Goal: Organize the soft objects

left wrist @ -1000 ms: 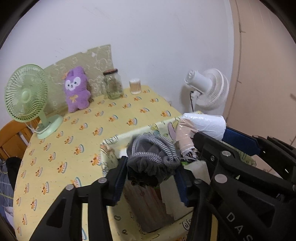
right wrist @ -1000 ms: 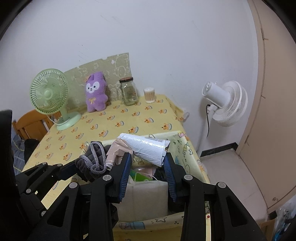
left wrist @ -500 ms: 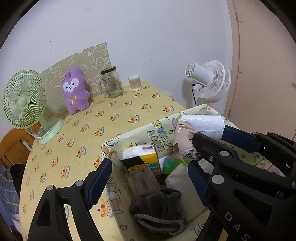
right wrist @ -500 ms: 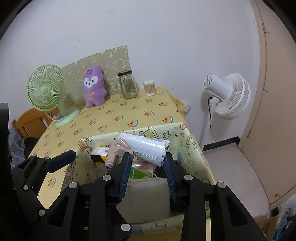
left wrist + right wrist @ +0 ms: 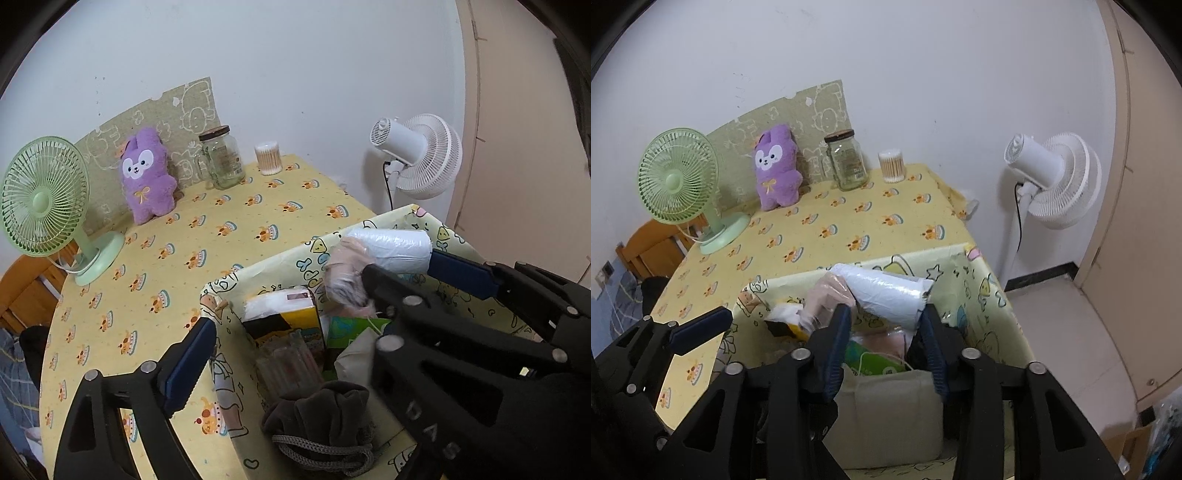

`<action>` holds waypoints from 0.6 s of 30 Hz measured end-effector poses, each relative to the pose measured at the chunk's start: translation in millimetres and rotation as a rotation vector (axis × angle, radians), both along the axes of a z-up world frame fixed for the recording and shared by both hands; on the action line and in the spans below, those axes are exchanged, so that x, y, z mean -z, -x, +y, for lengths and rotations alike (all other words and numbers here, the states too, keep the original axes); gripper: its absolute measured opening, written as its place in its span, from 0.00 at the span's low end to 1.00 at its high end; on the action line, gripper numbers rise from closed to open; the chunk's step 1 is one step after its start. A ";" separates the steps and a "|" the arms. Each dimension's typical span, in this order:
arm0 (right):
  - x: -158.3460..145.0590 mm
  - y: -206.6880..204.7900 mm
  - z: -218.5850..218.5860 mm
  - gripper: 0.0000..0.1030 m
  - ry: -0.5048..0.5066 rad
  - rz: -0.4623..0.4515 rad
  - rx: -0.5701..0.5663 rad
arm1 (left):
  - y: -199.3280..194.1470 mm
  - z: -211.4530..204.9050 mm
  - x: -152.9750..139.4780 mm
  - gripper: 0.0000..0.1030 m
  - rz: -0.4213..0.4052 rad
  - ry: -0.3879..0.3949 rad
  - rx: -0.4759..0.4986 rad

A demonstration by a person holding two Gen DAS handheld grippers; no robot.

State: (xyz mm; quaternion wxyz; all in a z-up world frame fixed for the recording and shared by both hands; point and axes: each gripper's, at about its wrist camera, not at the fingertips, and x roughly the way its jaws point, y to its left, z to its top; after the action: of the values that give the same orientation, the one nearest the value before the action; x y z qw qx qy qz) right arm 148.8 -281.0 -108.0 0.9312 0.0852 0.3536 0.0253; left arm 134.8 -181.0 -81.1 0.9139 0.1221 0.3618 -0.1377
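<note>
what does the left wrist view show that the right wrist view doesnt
Only the left wrist view shows the dark knit pouch lying in the storage box. Only the right wrist view shows the cream cloth bundle in full and the floor by the door. Both show the white plastic roll between the right hand-held gripper's opening jaws, the purple plush, the jar and both fans.

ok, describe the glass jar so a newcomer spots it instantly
Start at the yellow table and look to its back edge against the wall. The glass jar stands between the purple plush toy and the cotton swab tub. It is the only see-through thing there, with a dark lid.
</note>
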 end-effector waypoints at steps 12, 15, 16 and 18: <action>-11.5 21.8 6.7 0.82 0.008 -0.003 0.036 | 17.3 14.6 -11.1 0.95 -0.021 0.018 -0.027; -15.1 27.9 10.0 0.86 -0.006 -0.005 0.035 | 23.1 20.2 -15.7 0.96 -0.032 0.028 -0.035; -16.7 29.9 11.5 0.87 -0.007 -0.007 0.034 | 24.6 21.5 -16.9 0.96 -0.035 0.030 -0.037; -20.9 35.6 15.5 0.89 -0.004 -0.019 0.034 | 29.6 26.1 -20.3 0.96 -0.045 0.036 -0.040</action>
State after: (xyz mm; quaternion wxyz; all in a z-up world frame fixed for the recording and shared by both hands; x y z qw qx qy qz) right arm 113.3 -265.5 -87.1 0.9347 0.0930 0.3430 0.0109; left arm 105.2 -154.8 -60.9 0.9264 0.1015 0.3412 -0.1229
